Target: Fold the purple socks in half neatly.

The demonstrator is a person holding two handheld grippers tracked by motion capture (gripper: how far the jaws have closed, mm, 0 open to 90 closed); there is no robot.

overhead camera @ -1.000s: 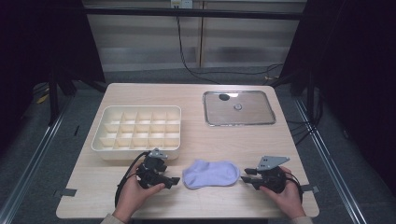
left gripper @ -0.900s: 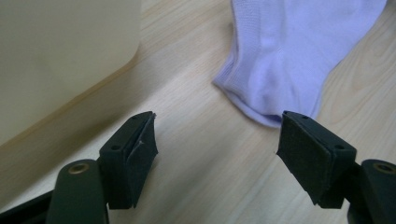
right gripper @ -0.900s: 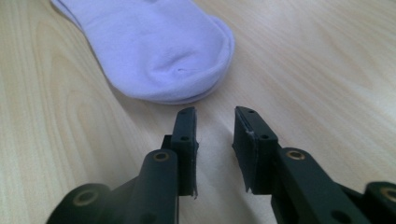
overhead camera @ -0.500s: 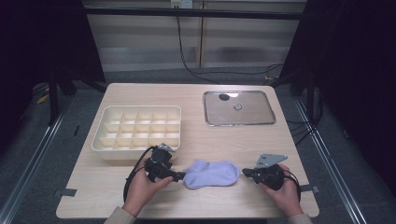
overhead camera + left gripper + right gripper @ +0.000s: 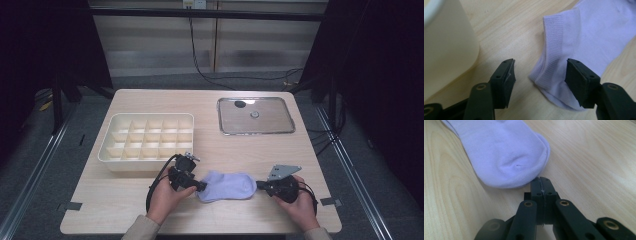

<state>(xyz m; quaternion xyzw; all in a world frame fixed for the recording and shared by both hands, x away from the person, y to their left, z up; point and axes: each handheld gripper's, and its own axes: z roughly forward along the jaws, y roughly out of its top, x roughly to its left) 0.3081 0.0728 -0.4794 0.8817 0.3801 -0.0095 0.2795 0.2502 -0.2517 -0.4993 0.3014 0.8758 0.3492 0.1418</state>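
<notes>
Sock [image 5: 227,185]: soft, light, limp; grip at ribbed cuff. Left tongs [image 5: 539,75] apart, straddling cuff. Right tongs [image 5: 541,185] together at toe, empty.

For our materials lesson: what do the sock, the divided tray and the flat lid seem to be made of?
Sock: soft lilac knit fabric, with a ribbed cuff and fine stitch texture.
Divided tray: probably cream plastic, smooth and slightly glossy with rounded corners.
Flat lid: likely glass in a metal rim, judging by its reflective sheen.

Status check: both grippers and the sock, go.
Left gripper open, jaws straddling the cuff of the sock. Right gripper shut, tip at the sock's toe, gripping nothing. Sock flat on table; nothing in the way.
</notes>
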